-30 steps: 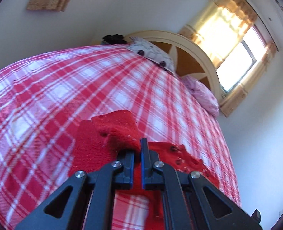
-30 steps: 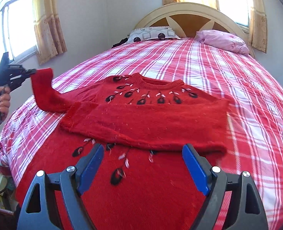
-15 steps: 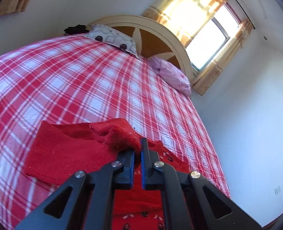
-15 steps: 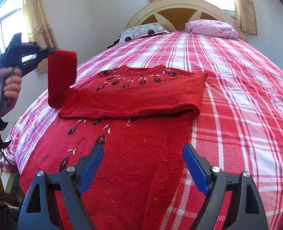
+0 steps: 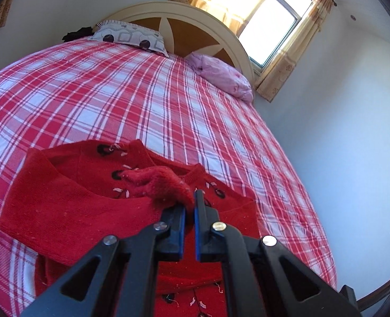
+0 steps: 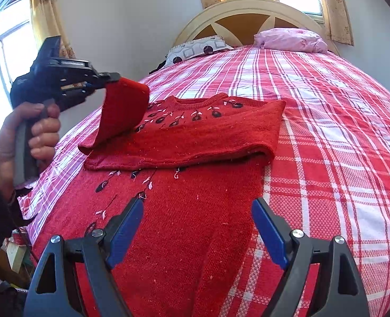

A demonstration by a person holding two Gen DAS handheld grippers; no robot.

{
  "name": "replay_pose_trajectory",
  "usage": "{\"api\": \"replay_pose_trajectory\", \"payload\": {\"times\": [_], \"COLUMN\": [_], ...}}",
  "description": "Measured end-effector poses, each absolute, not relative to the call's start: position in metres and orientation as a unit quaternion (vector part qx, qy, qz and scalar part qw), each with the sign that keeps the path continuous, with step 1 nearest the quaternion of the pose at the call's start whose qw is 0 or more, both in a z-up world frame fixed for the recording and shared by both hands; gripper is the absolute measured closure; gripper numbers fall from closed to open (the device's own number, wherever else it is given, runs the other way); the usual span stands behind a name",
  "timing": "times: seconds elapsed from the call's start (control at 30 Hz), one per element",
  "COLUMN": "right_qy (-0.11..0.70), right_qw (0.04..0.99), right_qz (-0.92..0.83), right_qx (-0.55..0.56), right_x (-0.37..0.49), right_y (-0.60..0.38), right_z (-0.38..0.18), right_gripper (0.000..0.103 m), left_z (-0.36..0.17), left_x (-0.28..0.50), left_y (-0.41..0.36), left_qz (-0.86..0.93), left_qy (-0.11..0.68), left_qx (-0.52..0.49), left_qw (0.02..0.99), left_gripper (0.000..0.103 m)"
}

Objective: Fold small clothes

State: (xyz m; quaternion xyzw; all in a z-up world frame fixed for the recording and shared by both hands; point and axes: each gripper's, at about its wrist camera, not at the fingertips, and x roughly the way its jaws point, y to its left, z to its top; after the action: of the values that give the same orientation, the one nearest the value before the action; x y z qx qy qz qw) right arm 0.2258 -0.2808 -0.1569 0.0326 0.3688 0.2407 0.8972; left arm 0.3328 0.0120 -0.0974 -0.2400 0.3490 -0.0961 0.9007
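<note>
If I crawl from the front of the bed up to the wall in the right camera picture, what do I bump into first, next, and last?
Open right tool → red sweater → its folded sleeve → bare checked bedsheet → pink pillow → headboard.

**Location: Bedroom in a Home**

We identify the setting as a domestic bedroom. A large bed (image 6: 340, 137) fills the view, covered with a red-and-white plaid sheet. An arched cream headboard (image 6: 247, 13) with brown inset panels stands against the wall. Two pillows lie at its foot: a grey patterned pillow (image 6: 197, 49) and a pink pillow (image 6: 292, 39). We note plain white walls and windows (image 5: 271, 34) hung with yellow patterned curtains (image 6: 44, 23), admitting bright daylight.
</note>
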Motion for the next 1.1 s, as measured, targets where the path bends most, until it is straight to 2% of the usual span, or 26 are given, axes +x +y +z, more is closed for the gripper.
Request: {"api": "replay_pose_trajectory", "payload": {"times": [0.2,0.4,0.5,0.57,0.6,0.73,0.9,1.1], "right_qy": [0.373,0.377,0.376,0.376,0.377,0.374,0.373,0.37], "right_qw": [0.895,0.894,0.894,0.894,0.894,0.896,0.896,0.9], "right_qz": [0.241,0.24,0.24,0.24,0.239,0.239,0.239,0.226], "right_qx": [0.035,0.038,0.035,0.035,0.035,0.031,0.032,0.035], "right_x": [0.227,0.23,0.229,0.228,0.228,0.226,0.225,0.223], "right_y": [-0.28,-0.281,-0.28,-0.281,-0.281,-0.282,-0.282,-0.283], "right_z": [-0.162,-0.167,-0.168,-0.169,-0.169,-0.17,-0.169,-0.17], "right_gripper": [0.019,0.019,0.019,0.019,0.019,0.019,0.019,0.019], "left_z": [-0.121,-0.139,-0.139,-0.134,-0.128,-0.124,-0.151,-0.184], "left_x": [0.34,0.338,0.331,0.32,0.309,0.281,0.264,0.269], "left_y": [-0.017,-0.058,-0.07,-0.073,-0.07,-0.055,-0.001,0.061], "left_qz": [-0.094,-0.106,-0.117,-0.109,-0.108,-0.09,0.007,0.045], "left_qy": [0.373,0.384,0.387,0.378,0.36,0.328,0.351,0.417], "left_qx": [-0.208,-0.111,-0.07,-0.037,-0.02,0.054,0.117,0.077], "left_qw": [0.899,0.911,0.912,0.919,0.926,0.939,0.929,0.905], "left_gripper": [0.098,0.096,0.073,0.025,0.021,0.014,0.01,0.01]}}
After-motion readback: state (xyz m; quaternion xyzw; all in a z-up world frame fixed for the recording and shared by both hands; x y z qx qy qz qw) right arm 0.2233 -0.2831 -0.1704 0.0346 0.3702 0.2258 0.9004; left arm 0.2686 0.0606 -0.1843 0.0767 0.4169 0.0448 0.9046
